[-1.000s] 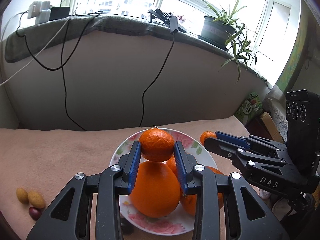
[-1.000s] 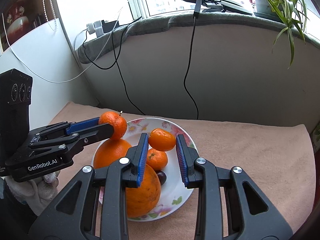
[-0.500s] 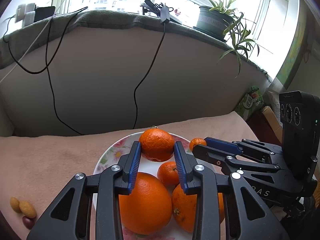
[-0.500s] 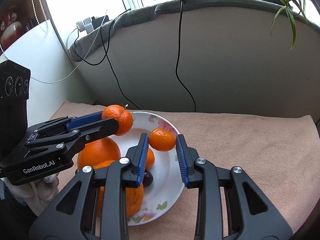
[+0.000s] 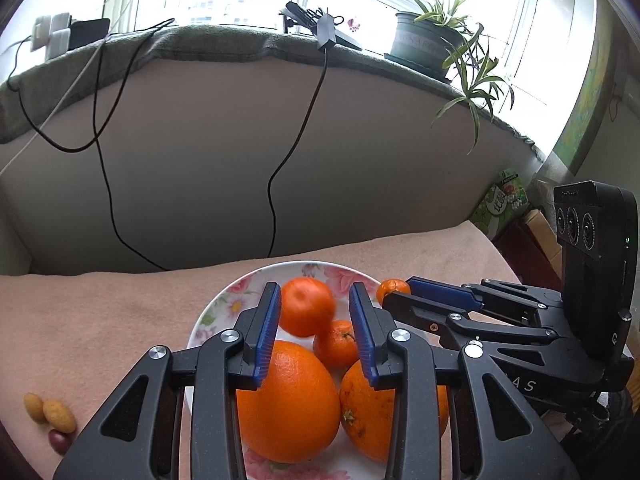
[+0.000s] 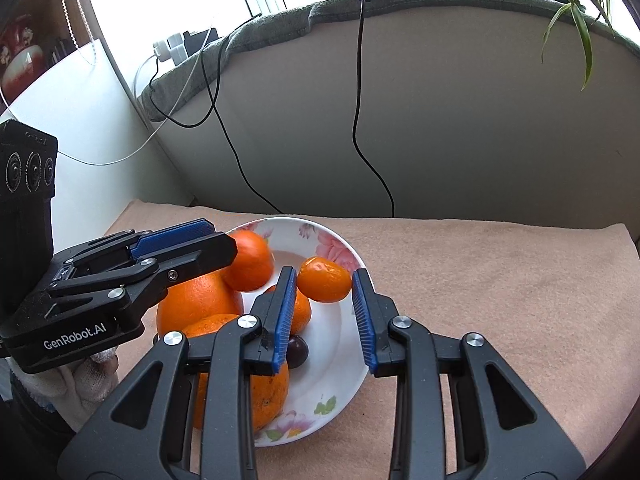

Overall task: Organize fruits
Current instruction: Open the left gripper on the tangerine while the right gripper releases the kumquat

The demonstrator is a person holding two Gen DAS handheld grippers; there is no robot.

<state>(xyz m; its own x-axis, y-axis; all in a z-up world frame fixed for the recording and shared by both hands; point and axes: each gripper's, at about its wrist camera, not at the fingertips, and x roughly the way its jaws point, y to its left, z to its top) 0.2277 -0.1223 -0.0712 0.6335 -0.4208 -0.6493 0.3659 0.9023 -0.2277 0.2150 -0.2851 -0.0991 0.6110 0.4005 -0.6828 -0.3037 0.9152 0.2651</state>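
Item: floral-rimmed white plate (image 5: 224, 304) on a tan blanket (image 5: 100, 320), below a padded ledge under a window. Contents: one large orange (image 5: 286, 400) at the near side; a second orange (image 5: 368, 408) touching it on the right; a little mandarin (image 5: 334, 342) resting behind and between the two; a dark plum (image 6: 298, 352) on the bare plate just beside the oranges. Left gripper (image 5: 315, 292): poised over the plate with its blue pads spread. A medium mandarin (image 5: 306, 312), motion-blurred, sits between the pads. It is close to the left pad, with a visible gap to the right one, so the fingers read as released rather than clamping. Right gripper (image 6: 324, 276): pinched closed on a small mandarin (image 6: 325, 282) held at the very tips of its pads. It sits above the plate's far right rim; whether the fruit clears the rim cannot be told. In the left wrist view the same fruit shows at the tip of the right gripper's blue finger, just beside the plate edge. Loose on the blanket, well apart to the left of the plate: two yellow oval fruits (image 5: 52, 412) and one dark red fruit (image 5: 58, 440), clustered together. Surroundings: a potted plant (image 5: 432, 40) on the ledge; black cables (image 5: 296, 140) hanging down the padded wall; a light-gloved hand (image 6: 80, 384) under the left gripper's body.
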